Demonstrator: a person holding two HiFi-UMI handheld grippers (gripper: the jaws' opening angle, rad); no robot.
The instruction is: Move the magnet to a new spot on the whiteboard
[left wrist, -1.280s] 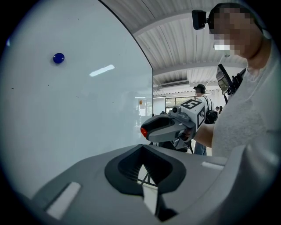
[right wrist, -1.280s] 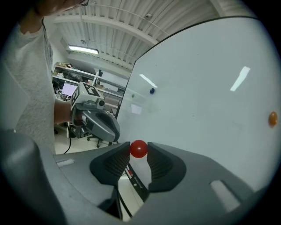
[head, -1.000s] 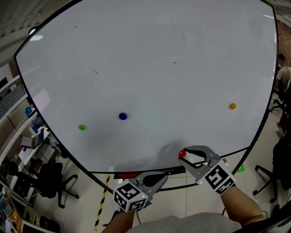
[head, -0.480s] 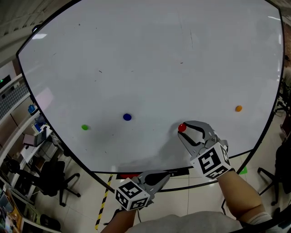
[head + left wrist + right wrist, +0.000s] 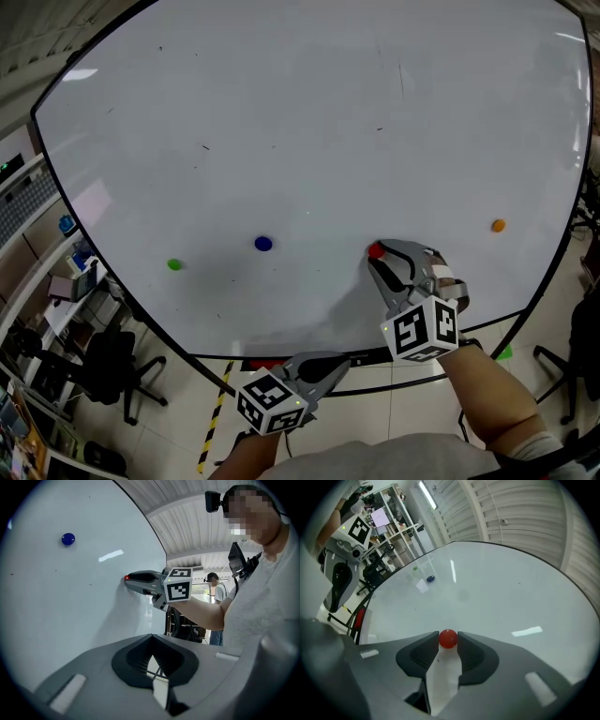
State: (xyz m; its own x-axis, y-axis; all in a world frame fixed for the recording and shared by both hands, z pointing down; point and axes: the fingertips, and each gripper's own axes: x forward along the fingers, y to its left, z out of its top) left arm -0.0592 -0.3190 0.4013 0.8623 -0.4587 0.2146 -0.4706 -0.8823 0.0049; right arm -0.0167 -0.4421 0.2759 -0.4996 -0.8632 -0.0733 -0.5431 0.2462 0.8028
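A small red magnet [image 5: 376,250] is pinched between the jaws of my right gripper [image 5: 380,255], low on the whiteboard [image 5: 300,122] and right of centre. The right gripper view shows the red magnet [image 5: 448,638] gripped at the jaw tips, with the board just ahead. From the left gripper view, the red magnet [image 5: 126,577] sits at the board's surface; I cannot tell if it touches. My left gripper [image 5: 336,364] hangs below the board's bottom edge, jaws together and holding nothing.
On the board are a blue magnet [image 5: 263,244], a green magnet [image 5: 174,265] at lower left and an orange magnet [image 5: 498,226] at right. Office chairs [image 5: 103,370] and shelves stand on the floor to the left. A person stands behind the right arm [image 5: 216,616].
My right gripper has carried the red magnet from near the board's bottom edge upward and onto the white surface. The left gripper has stayed below the board.
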